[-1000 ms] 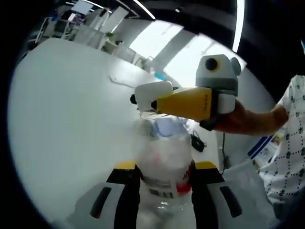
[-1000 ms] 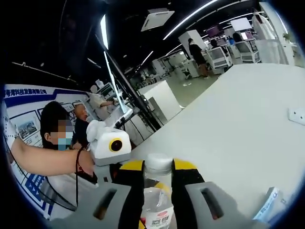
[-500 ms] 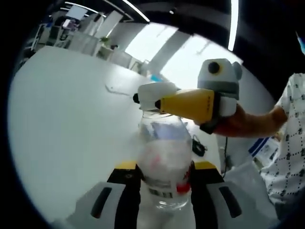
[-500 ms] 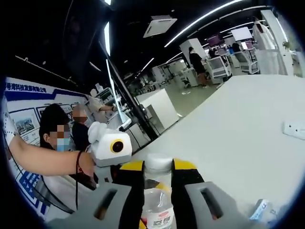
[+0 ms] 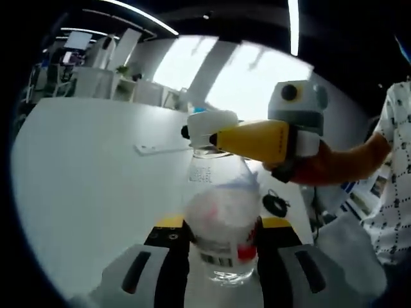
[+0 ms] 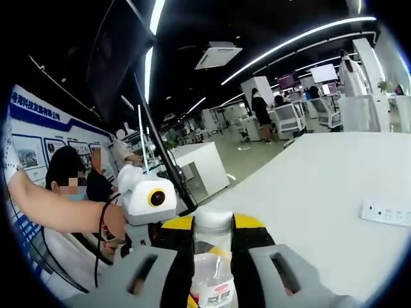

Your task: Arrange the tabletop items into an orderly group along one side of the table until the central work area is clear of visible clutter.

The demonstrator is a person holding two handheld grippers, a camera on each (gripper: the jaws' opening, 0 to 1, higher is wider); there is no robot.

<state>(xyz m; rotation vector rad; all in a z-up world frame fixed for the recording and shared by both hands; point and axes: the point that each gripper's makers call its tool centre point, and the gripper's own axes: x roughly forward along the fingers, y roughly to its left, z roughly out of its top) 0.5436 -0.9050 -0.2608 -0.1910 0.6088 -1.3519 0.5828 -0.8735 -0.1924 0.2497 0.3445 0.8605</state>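
— Bottle (image 5: 221, 224) first: where is it?

— Clear plastic, with a red and white label, upright between the jaws of my left gripper (image 5: 221, 240), which are closed on its lower body. In the left gripper view its base looks lifted off the white table (image 5: 83, 186), though I cannot tell for certain.

— And your other hand?

— My right gripper (image 6: 213, 253) has its jaws closed on the bottle's white cap (image 6: 213, 221) and neck. In the left gripper view that same gripper reaches in from the right, yellow and white, with its tips at the top of the bottle, held by a hand (image 5: 308, 170).

— What else is on the table?

— A white power strip (image 6: 387, 212) lies flat near the far right edge in the right gripper view. In the left gripper view a black cable (image 5: 277, 205) sits coiled on the table just right of the bottle.

— Anything beyond the table?

— A person's arm (image 6: 58, 208) holding my left gripper, and an office hall with ceiling lights.
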